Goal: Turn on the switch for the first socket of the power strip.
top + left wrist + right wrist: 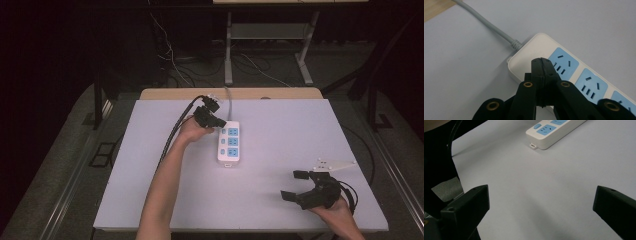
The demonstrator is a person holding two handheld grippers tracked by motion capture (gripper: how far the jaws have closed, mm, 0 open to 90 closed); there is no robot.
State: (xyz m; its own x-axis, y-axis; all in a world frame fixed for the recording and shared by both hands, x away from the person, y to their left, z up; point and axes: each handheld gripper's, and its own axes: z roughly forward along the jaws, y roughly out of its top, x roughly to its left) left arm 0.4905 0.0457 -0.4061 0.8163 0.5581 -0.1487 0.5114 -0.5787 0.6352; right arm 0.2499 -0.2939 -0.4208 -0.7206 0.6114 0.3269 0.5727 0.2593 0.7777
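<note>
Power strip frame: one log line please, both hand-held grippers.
left hand-held gripper: shut, tips over cord end of white power strip with blue sockets | right hand-held gripper: open, empty, apart from strip | surface: grey table

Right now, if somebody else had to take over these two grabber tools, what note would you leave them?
Left gripper: jaws shut with nothing between them, tips over the cable end of the white power strip.
Right gripper: open and empty, near the table's front right corner, apart from the strip.
The strip lies mid-table, its grey cable running off the far edge; all blue sockets are free.
Done: nothing visible.
Left: probably pressing or nudging the strip.
</note>
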